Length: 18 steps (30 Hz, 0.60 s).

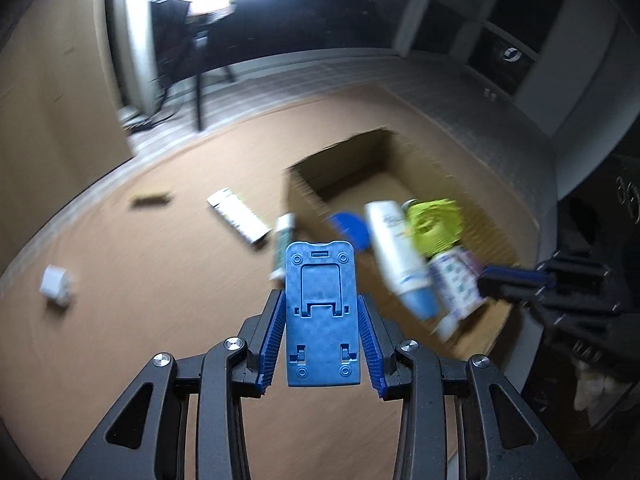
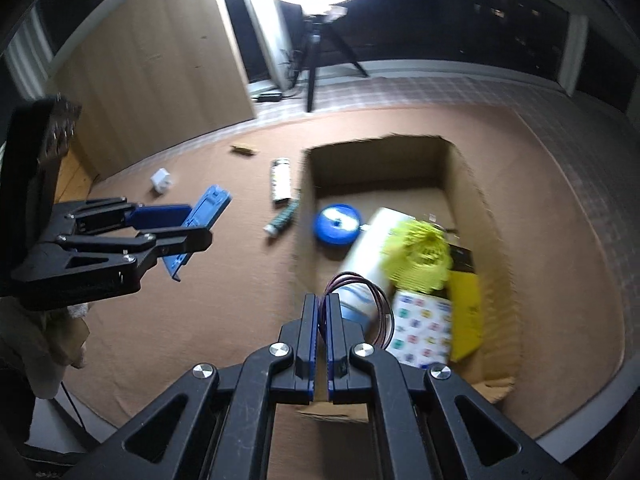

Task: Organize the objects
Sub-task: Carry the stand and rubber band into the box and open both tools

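Note:
My left gripper [image 1: 321, 300] is shut on a flat blue plastic stand [image 1: 322, 320], held upright between its ribbed pads. The right wrist view shows this gripper [image 2: 188, 226] and the stand [image 2: 206, 210] hanging above the brown mat, left of the box. My right gripper [image 2: 323, 300] is shut on a loop of thin dark-red cable [image 2: 382, 304], above the near end of an open cardboard box [image 2: 468, 168]. In the left wrist view, the right gripper [image 1: 486, 282] comes in from the right over the box [image 1: 298, 188].
In the box lie a blue round disc [image 2: 336, 224], a white bottle [image 2: 372, 248], a yellow-green mesh item [image 2: 420, 258], a patterned packet [image 2: 424, 328] and a yellow packet [image 2: 466, 312]. On the mat lie a long white box [image 2: 281, 180], a small tube [image 2: 282, 220], a white cube [image 2: 161, 181] and a brown stick [image 2: 244, 150].

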{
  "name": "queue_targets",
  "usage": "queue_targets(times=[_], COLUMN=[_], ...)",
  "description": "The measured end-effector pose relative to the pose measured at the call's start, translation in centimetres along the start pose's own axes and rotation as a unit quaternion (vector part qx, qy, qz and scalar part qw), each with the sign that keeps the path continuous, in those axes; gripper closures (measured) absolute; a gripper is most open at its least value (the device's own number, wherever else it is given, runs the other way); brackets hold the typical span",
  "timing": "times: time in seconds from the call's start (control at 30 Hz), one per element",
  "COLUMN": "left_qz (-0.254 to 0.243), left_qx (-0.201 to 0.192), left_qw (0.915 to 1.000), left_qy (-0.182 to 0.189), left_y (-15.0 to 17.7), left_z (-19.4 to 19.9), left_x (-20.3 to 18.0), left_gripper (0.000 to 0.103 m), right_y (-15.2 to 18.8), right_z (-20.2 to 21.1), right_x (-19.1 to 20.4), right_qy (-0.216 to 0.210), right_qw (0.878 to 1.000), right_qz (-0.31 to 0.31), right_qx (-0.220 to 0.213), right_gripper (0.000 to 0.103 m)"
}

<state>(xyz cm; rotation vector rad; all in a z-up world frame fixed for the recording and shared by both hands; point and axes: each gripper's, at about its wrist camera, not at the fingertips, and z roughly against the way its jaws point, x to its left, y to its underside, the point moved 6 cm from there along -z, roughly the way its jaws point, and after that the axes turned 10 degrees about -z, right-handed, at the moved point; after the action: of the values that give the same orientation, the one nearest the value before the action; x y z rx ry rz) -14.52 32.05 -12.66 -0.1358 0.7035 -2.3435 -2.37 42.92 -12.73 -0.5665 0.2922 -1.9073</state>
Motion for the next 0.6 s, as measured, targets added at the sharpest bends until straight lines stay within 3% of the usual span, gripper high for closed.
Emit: queue_targets(times=[0.27, 0.6], left_qz=[-0.042, -0.046], left_qx=[0.016, 0.033], left_qw=[0.9989, 0.9983], left_qy=[0.014, 0.015], left_y=[-4.2, -5.2], left_z=[-4.5, -7.0], left_x=[-5.5, -6.9], left_gripper=[0.064, 0.064], right_y=[0.3, 0.4], right_z=[-0.6, -0.8], right_x=[-3.8, -5.2], right_qy=[0.010, 0.005], right_qw=[1.000, 0.999], right_qz=[-0.027, -0.035], right_qx=[0.009, 0.016], right_gripper=[0.100, 0.099])
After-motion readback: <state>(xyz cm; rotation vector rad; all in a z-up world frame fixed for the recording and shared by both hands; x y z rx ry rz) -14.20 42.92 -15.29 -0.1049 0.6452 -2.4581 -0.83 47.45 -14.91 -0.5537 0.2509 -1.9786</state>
